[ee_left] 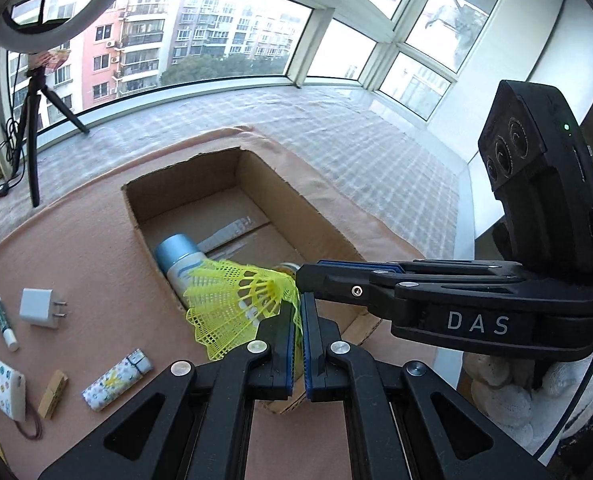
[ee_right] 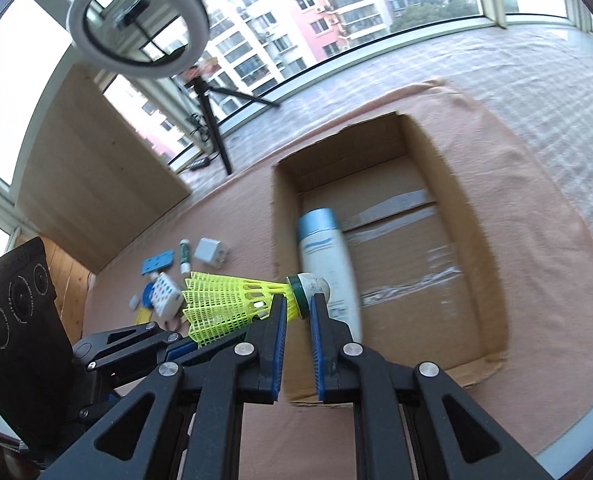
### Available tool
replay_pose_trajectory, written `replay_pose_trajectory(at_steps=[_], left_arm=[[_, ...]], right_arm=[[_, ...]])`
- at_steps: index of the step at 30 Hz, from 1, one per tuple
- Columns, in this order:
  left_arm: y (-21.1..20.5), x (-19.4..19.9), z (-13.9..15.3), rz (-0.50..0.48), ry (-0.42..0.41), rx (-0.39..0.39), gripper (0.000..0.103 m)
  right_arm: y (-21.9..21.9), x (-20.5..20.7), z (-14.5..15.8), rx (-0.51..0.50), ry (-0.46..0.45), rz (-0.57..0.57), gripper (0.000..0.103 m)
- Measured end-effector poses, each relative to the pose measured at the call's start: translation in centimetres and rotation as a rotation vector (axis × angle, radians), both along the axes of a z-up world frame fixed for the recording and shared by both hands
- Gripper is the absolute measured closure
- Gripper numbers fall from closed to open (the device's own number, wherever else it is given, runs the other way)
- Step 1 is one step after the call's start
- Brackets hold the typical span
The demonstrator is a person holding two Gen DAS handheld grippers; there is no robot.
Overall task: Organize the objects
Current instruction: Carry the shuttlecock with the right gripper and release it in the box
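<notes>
1. A cardboard box (ee_right: 484,216) is set open-topped on the pink cloth (ee_left: 88,240), evidently as the place where things are gathered; a white bottle with a blue cap (ee_right: 328,264) is already laid along its left side.
2. The yellow shuttlecock (ee_right: 232,300) is held in the air just above the box's near left corner, so a drop into the box is judged to be the step in hand.
3. Both grippers are seen on it at once, which suggests a handover between them.
4. The left gripper (ee_left: 298,316) is closed almost fully, with the thin mesh skirt pinched between its blue pads (ee_left: 286,344).
5. The right gripper (ee_right: 298,308) is narrowly parted around the neck beside the cork head; whether its pads press or merely flank it cannot be told.
6. Smaller items are left on the cloth to the left of the box: a white charger (ee_left: 40,307), a marker (ee_left: 4,322), a patterned lighter (ee_left: 116,380) and a wooden clip (ee_left: 53,394).
</notes>
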State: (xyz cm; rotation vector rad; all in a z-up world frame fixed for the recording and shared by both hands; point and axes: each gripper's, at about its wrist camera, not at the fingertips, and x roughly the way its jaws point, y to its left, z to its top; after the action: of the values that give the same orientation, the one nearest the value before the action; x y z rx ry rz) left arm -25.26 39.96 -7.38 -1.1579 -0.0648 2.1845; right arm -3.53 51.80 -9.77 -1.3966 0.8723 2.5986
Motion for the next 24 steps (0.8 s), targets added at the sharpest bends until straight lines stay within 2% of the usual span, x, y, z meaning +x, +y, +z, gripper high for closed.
replay_pose_trajectory(at_steps=[2, 4, 6, 8, 11, 17, 24], left_arm=[[1.1, -0.5, -0.1, -0.016, -0.001, -0.013, 0.101], [2.4, -0.9, -0.4, -0.009, -0.003, -0.074, 0.097], [3.0, -1.3, -0.6, 0.003, -0.003, -0.100, 0.068], [2.7, -1.2, -0.5, 0.011, -0.005, -0.098, 0.062], [1.9, -0.8, -0.4, 0.023, 0.006, -0.115, 0.062], [-1.7, 0.1, 0.2, 0.077, 0.004, -0.106, 0.062], [-9.2, 2.4, 0.0, 0.188, -0.011, -0.117, 0.059]], right_arm=[[1.1, 0.4, 0.0, 0.011, -0.001, -0.025, 0.092], [1.9, 0.6, 0.0, 0.023, -0.003, -0.043, 0.092], [2.7, 1.0, 0.0, 0.036, -0.007, -0.068, 0.090], [3.5, 1.3, -0.1, 0.032, -0.009, -0.088, 0.089], [4.0, 1.7, 0.0, 0.036, -0.008, -0.108, 0.066], [3.5, 1.5, 0.3, 0.043, 0.003, -0.100, 0.065], [-0.4, -0.9, 0.6, 0.020, 0.019, 0.000, 0.065]])
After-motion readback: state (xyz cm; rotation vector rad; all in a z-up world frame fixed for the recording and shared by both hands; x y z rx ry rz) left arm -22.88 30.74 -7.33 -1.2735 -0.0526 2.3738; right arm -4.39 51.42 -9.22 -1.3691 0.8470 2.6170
